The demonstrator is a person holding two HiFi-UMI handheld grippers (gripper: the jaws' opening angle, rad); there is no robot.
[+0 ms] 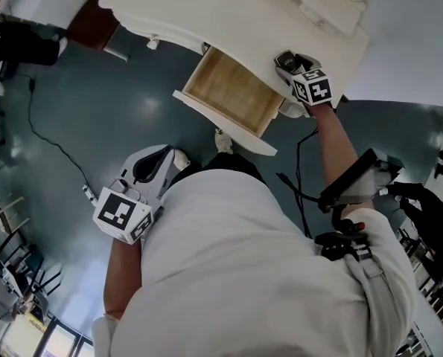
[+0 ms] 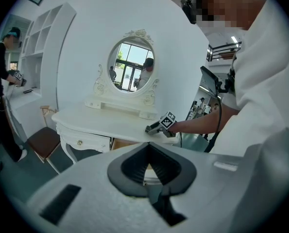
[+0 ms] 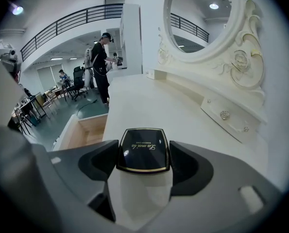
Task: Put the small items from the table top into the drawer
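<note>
Now: right gripper (image 1: pixel 289 62) at the table (image 3: pixel 149 106), jaws set wide and pressed on both sides of the black compact (image 3: pixel 143 149), which lies flat, probably for lifting. Drawer (image 1: pixel 232 91) stands open just left. Left gripper (image 2: pixel 145 176) idle, jaws together, empty.

My right arm (image 1: pixel 339 143) is stretched out ahead of me, forearm bare. At its end the right gripper (image 1: pixel 288 60) points forward. Its jaws stand wide, with a pad against each side of the black compact (image 3: pixel 143 150) between them. My left arm (image 1: pixel 120 274) is bent and low beside my torso, well back from the right one. The left gripper (image 1: pixel 160 163) points forward too, jaws brought together with nothing in them, and its marker cube (image 1: pixel 123 216) faces up at me.
</note>
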